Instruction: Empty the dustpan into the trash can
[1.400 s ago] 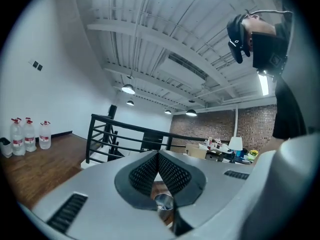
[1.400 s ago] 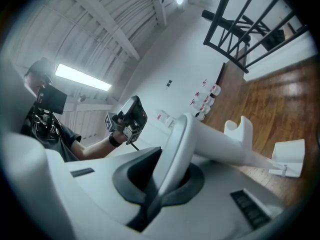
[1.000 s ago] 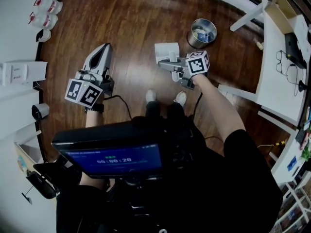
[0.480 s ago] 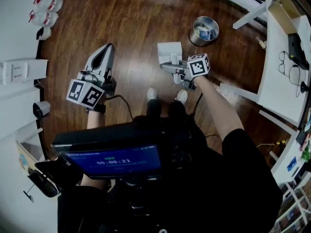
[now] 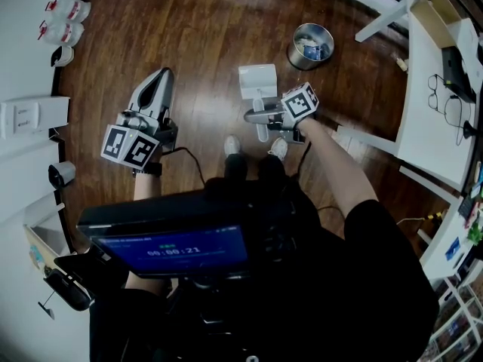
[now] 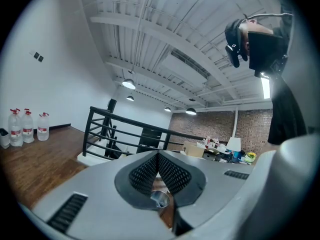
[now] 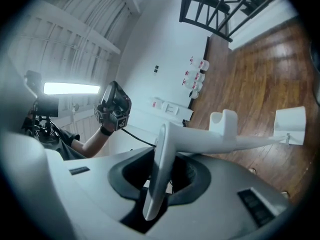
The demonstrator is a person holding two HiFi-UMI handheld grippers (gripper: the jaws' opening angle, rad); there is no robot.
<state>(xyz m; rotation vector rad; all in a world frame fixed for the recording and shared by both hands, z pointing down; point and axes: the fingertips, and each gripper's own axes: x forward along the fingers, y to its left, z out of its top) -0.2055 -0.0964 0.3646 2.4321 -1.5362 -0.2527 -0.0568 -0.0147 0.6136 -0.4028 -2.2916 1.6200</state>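
Right tongs [image 5: 260, 117]: the jaws had just been opening and stood apart, with the white handle of the dustpan [image 5: 258, 81] between them and a gap at each side.
Left tongs [image 5: 160, 81]: the jaws were together with nothing in them, well apart from the right tongs.
Dustpan: the handle lay inside the right tongs' jaws and the pan just ahead of their tips, over the wooden floor [image 5: 196, 44].
Trash can [image 5: 311, 45]: it stood beyond the pan, ahead and to the right of the right tongs, apart from the dustpan.
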